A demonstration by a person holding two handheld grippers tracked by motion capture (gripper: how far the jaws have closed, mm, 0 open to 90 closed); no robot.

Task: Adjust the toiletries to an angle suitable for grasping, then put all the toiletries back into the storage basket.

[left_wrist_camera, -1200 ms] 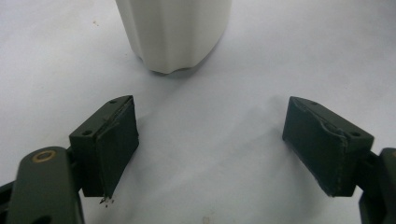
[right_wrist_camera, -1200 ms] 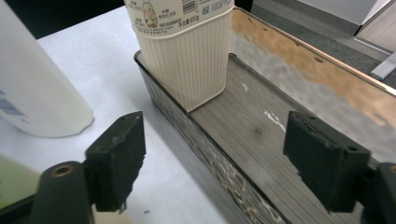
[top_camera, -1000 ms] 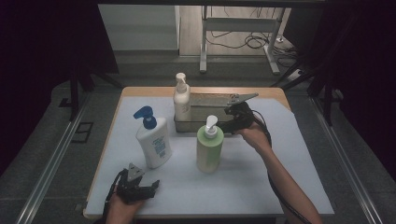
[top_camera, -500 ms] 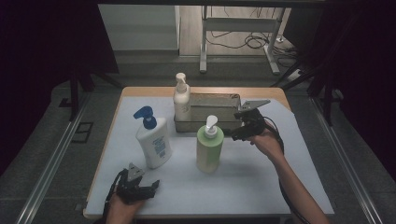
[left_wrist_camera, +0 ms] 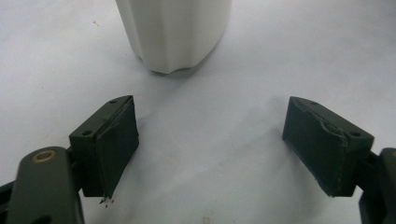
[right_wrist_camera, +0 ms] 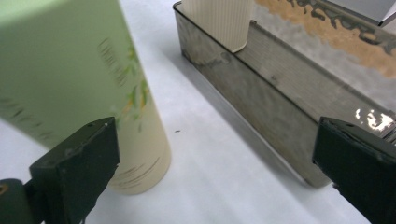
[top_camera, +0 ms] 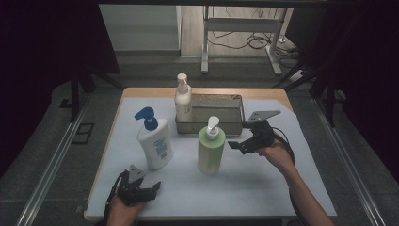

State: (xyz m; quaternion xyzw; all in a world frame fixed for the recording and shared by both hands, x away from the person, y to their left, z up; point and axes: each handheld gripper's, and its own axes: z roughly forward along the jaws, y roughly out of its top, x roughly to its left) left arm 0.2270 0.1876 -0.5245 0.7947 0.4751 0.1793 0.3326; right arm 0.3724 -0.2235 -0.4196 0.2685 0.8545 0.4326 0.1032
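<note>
The green pump bottle (top_camera: 211, 149) hasn't budged, but the right tool (top_camera: 242, 141) has slid from the tray's (top_camera: 234, 99) front out to the bottle's right, its jaws just opening wide with nothing between them. The bottle stands upright mid-worktop (top_camera: 263, 183), long axis vertical, spout aimed away toward the tray. Best now: come in level, straddle the body low and square. The left tool (top_camera: 149, 188) rests gaping near the blue-pump bottle (top_camera: 154, 141).
</note>
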